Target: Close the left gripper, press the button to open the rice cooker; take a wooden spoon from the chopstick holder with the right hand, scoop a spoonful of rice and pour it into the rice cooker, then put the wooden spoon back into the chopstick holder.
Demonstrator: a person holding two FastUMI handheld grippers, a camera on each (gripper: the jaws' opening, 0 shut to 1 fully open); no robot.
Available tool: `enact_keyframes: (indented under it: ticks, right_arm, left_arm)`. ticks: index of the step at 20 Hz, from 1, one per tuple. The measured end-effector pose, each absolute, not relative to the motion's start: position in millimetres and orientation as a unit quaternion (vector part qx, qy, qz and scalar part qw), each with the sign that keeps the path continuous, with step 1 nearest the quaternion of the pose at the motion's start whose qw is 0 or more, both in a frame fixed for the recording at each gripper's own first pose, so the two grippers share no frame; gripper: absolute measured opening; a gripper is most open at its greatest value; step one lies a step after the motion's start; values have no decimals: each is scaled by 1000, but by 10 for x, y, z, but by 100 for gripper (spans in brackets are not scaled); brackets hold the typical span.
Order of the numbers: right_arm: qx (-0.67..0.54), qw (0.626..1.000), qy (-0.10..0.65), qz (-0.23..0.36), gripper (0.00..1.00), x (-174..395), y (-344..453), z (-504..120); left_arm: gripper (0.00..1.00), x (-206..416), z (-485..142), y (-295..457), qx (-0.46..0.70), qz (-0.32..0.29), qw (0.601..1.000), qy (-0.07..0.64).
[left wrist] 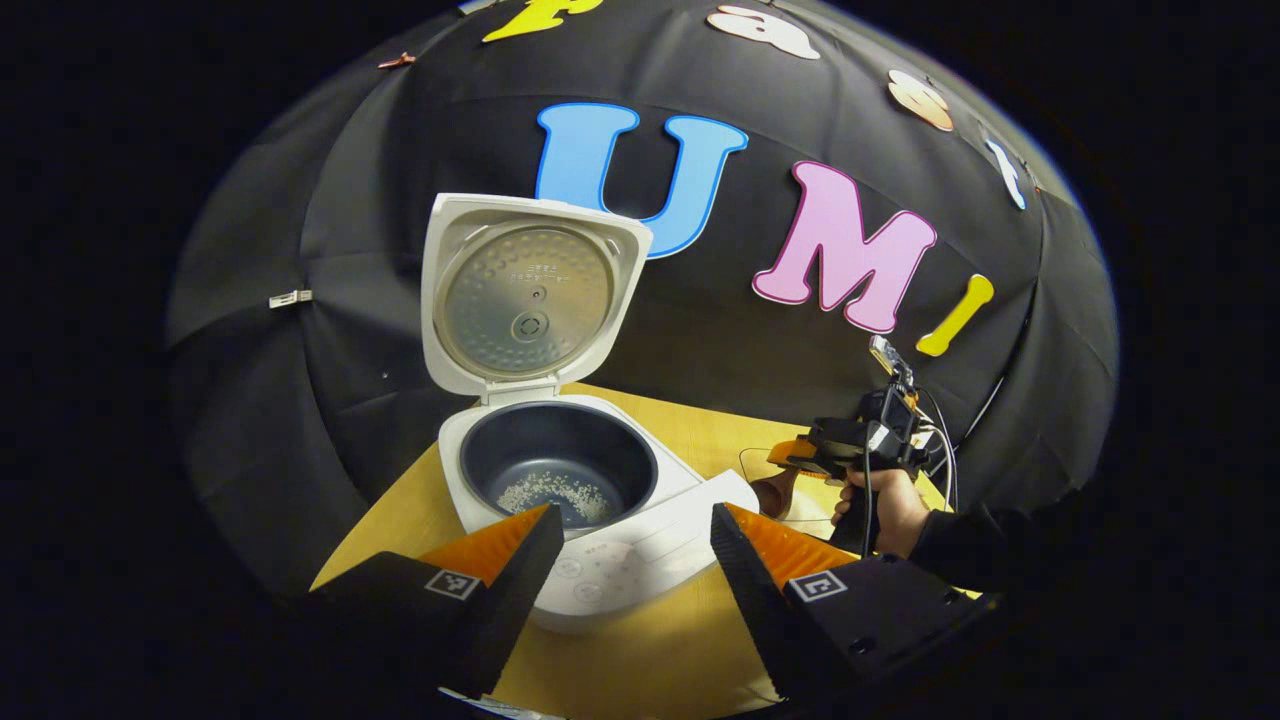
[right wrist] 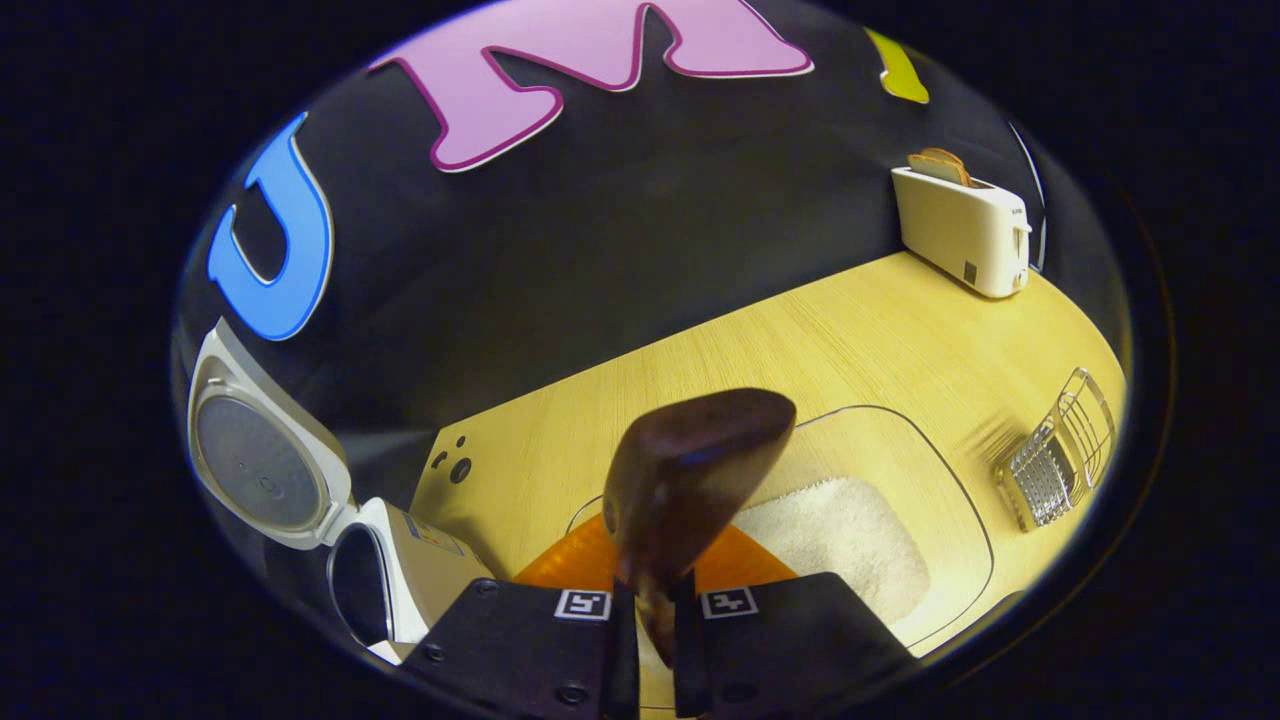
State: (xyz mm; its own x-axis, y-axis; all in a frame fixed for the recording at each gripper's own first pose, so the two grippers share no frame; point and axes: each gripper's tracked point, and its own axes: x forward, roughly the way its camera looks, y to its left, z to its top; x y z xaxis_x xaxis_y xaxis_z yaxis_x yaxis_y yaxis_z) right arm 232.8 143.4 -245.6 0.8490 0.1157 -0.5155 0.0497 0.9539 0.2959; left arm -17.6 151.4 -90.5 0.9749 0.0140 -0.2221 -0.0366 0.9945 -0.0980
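The white rice cooker (left wrist: 640, 540) stands open with its lid (left wrist: 525, 295) upright, and a little rice (left wrist: 555, 495) lies in the dark inner pot. My left gripper (left wrist: 635, 525) hovers open over the cooker's front panel, fingers wide apart and holding nothing. My right gripper (right wrist: 655, 610) is shut on the handle of a dark wooden spoon (right wrist: 690, 475). The spoon's bowl sticks up over a clear tray (right wrist: 950, 500) that holds white rice (right wrist: 845, 540). The rice cooker (right wrist: 420, 565) is to the left of that gripper. In the left gripper view a hand holds the right gripper (left wrist: 800, 455) and spoon (left wrist: 773, 495) right of the cooker.
A wire chopstick holder (right wrist: 1060, 460) stands on the wooden table (right wrist: 800, 340) to the right of the rice tray. A white toaster (right wrist: 965, 230) with a slice of bread in it sits at the far right corner. The black cloth wall closes the back.
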Motion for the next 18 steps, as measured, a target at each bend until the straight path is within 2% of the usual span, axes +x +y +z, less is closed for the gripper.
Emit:
enact_keyframes:
  ticks: [5, 10, 18]
  right_arm:
    - [238, 920, 311, -16, 18, 2212, 1268, -2508]
    - [364, 870, 328, -52, 18, 2062, 1007, -2607]
    - [346, 887, 303, -48, 18, 2090, 775, -2107]
  left_arm:
    - [96, -178, -873, 1547, -58, 22, 993, 104]
    - [96, -187, -795, 1571, -59, 28, 993, 94]
    - [96, -260, -751, 1620, -48, 40, 994, 86]
